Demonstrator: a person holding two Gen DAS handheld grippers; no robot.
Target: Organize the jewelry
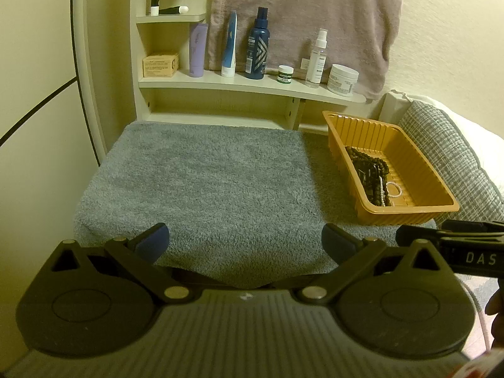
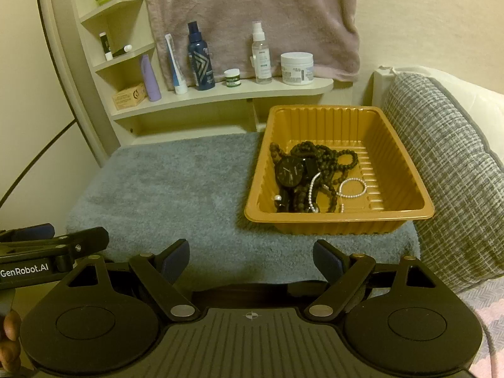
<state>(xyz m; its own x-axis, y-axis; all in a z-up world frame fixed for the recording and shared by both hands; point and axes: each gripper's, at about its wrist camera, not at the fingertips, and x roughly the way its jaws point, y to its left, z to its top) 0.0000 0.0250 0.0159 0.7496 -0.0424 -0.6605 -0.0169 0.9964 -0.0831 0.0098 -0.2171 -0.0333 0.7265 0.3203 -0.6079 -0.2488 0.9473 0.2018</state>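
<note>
An orange plastic tray [image 2: 406, 163] [image 1: 352, 129] sits on the right part of a grey-blue towel [image 2: 163, 189] [image 1: 201, 176]. Inside it lies a tangle of jewelry: a black wristwatch [image 2: 289, 173], dark wooden bead strings [image 2: 327, 157] [image 1: 368, 170] and white pearl strands [image 2: 352, 187] [image 1: 392, 189]. My right gripper [image 2: 252, 260] hovers open over the towel's near edge, short of the tray, with nothing between its fingers. My left gripper [image 1: 245, 242] is open too, over the towel's near edge and left of the tray. Each gripper's side shows at the other view's edge.
A cream shelf [image 2: 220, 93] behind the towel carries bottles, tubes and jars, with a mauve cloth [image 2: 252, 15] hanging above it. A grey woven cushion [image 2: 447, 163] presses against the tray's right side. A person's fingers [image 2: 11, 340] show at the lower left.
</note>
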